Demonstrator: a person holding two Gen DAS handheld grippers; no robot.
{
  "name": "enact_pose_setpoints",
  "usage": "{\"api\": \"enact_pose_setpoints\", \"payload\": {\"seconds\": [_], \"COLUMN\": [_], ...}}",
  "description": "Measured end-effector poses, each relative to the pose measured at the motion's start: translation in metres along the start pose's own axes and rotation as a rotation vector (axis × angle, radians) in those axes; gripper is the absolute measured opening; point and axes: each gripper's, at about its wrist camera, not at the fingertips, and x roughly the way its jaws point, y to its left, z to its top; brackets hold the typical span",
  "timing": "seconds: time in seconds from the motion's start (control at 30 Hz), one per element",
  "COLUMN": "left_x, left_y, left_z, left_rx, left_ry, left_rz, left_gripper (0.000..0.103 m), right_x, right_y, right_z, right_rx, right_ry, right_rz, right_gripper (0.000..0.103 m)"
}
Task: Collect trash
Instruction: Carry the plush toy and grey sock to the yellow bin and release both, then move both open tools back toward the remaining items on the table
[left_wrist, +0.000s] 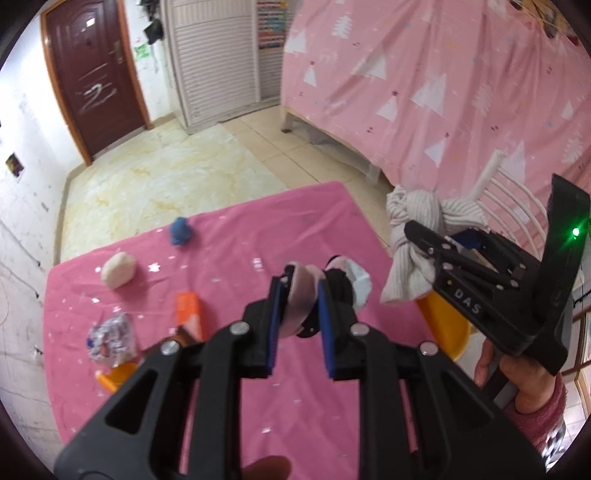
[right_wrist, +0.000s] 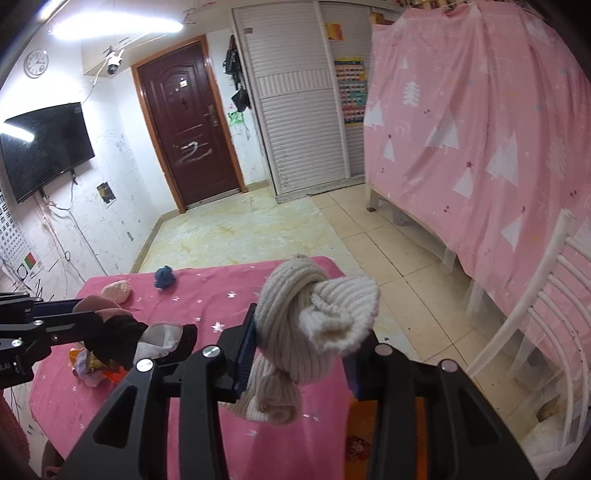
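Here the left gripper clamps a pink-and-black sock bundle above the pink tablecloth, while the right gripper grips a knotted cream sock. Farther off on the cloth lie a foil wrapper, an orange box, a beige lump and a blue wad.

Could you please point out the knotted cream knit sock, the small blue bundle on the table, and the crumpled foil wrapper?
knotted cream knit sock (right_wrist: 295, 332): right wrist view, ribbed body below the knot.
small blue bundle (left_wrist: 181, 230): left wrist view, its middle.
crumpled foil wrapper (left_wrist: 110, 339): left wrist view, crinkled centre.
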Motion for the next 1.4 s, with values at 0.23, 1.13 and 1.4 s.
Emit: {"api": "enact_pose_setpoints", "payload": {"seconds": [0.23, 1.13, 1.4], "left_x": [0.015, 0.093, 0.095], "left_y": [-0.049, -0.161, -0.148], "left_z": [0.002, 0.007, 0.004], "left_rx": [0.065, 0.171, 0.148], "left_ry": [0.018, 0.101, 0.116], "left_rz": [-0.043, -0.052, -0.056], "left_gripper": [0.018, 0.045, 0.045], "right_x": [-0.01, 0.006, 0.009], "right_y": [-0.046, -0.156, -0.151], "right_z": [-0.016, -0.1, -0.094], "right_rx": [0.063, 0.26, 0.253], "right_ry": [-0.007, 0.09, 0.086], "right_rz": [-0.038, -0.099, -0.088], "right_gripper": [0.034, 0.049, 0.054]}}
